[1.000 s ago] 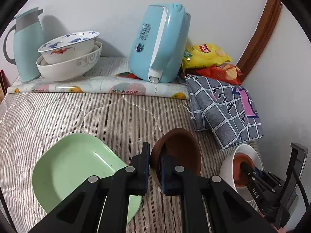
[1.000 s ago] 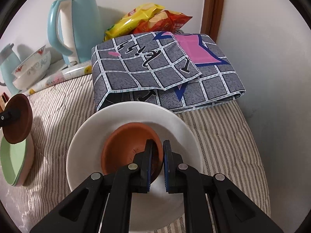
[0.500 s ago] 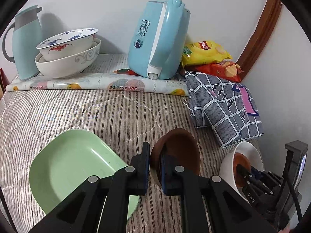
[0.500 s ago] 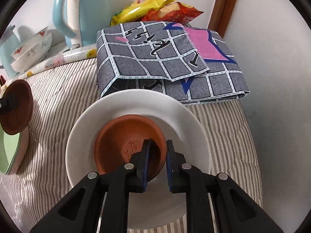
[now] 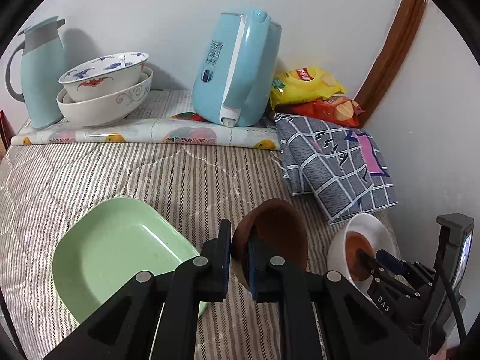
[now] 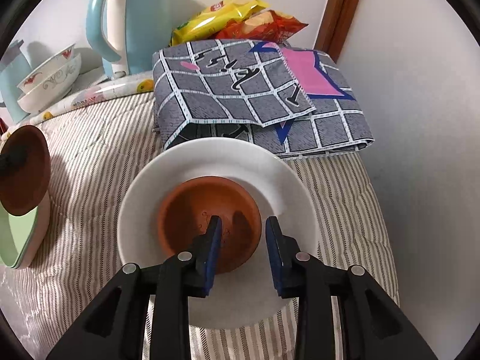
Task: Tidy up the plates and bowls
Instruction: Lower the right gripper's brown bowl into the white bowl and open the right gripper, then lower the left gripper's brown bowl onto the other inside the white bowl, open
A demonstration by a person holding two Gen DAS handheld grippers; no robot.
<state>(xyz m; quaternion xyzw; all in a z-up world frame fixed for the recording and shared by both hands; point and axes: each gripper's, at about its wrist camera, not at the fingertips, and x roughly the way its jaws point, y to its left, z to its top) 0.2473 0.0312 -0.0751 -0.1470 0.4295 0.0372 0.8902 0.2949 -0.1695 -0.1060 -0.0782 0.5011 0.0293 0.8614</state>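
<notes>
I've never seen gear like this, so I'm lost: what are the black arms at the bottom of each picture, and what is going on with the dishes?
They are hand-held tongs, one in each of a person's hands, each with a wide-angle camera looking along its fingers. One picture is from the left tongs, which are shut on the rim of a dark brown bowl held beside a green plate. The other is from the right tongs, whose jaws have just been opening around the rim of an orange-brown bowl that sits in a white plate. All this lies on a striped cloth, with a blue kettle and stacked bowls behind.
</notes>
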